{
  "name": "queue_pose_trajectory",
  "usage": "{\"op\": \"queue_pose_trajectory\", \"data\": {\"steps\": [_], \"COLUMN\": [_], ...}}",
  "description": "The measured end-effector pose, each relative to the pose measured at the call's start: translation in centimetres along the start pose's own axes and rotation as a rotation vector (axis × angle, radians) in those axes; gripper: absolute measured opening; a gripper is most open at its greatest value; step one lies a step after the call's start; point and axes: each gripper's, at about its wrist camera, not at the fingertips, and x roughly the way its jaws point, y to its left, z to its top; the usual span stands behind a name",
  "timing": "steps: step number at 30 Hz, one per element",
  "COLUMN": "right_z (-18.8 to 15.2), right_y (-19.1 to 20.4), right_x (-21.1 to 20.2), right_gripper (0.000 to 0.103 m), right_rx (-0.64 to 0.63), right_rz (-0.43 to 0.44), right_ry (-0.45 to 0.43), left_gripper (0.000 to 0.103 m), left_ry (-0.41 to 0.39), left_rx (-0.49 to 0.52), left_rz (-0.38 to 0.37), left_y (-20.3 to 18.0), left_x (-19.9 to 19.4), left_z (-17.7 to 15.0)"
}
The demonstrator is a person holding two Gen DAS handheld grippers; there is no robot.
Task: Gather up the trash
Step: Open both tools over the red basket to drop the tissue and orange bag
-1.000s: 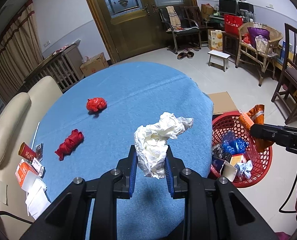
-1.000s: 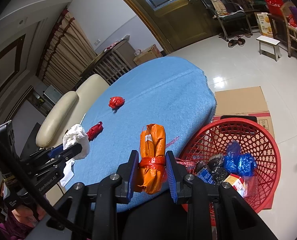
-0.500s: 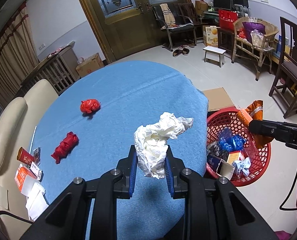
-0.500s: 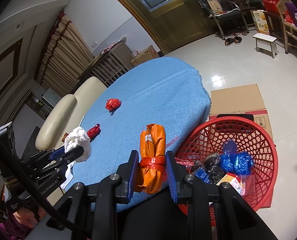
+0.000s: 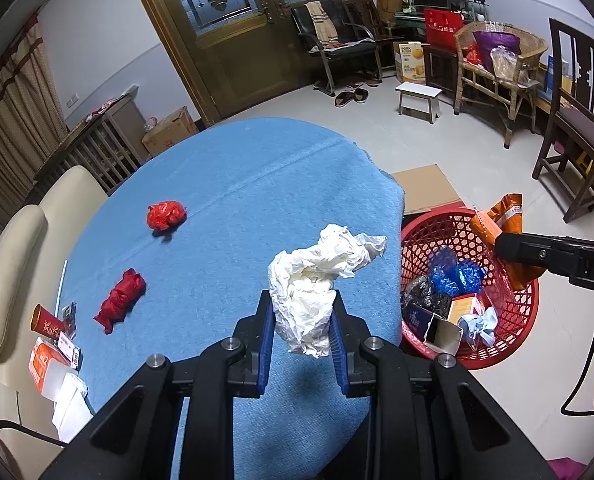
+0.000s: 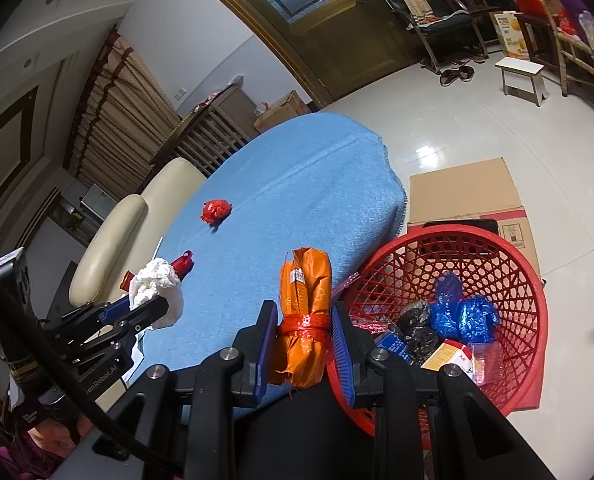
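Note:
My left gripper [image 5: 302, 320] is shut on a crumpled white paper wad [image 5: 317, 276], held above the near right part of the blue table [image 5: 257, 184]. My right gripper [image 6: 304, 332] is shut on an orange packet bound with red tape [image 6: 305, 312], at the table's edge beside the red basket [image 6: 525, 280]. From the left wrist view the same packet [image 5: 501, 220] hangs over the basket's rim [image 5: 429, 220]. Two red crumpled bags, one round [image 5: 165, 216] and one long [image 5: 121, 300], lie on the table's left side.
The basket on the floor holds blue bags [image 6: 463, 316], dark wrappers and small boxes. Flat cardboard [image 6: 463, 192] lies behind it. A cream sofa [image 5: 13, 264] with small boxes and a red can [image 5: 47, 320] borders the table's left. Chairs and a stool [image 5: 417, 98] stand farther back.
In the left wrist view the table, red bags and basket have slid slightly left as the left gripper drifted right with the paper wad. The right gripper has barely moved.

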Motion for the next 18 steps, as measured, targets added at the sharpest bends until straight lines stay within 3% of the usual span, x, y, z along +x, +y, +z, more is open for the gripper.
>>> {"op": "queue_pose_trajectory", "data": {"steps": [18], "right_z": [-0.2], "right_y": [-2.8], "right_x": [-1.2], "right_gripper": [0.029], "right_rx": [0.054], "right_rz": [-0.028], "right_ry": [-0.013], "left_gripper": [0.028], "left_ry": [0.001], "left_rx": [0.072], "left_rz": [-0.046], "left_y": [-3.1], "left_x": [0.7], "left_z": [0.9]}}
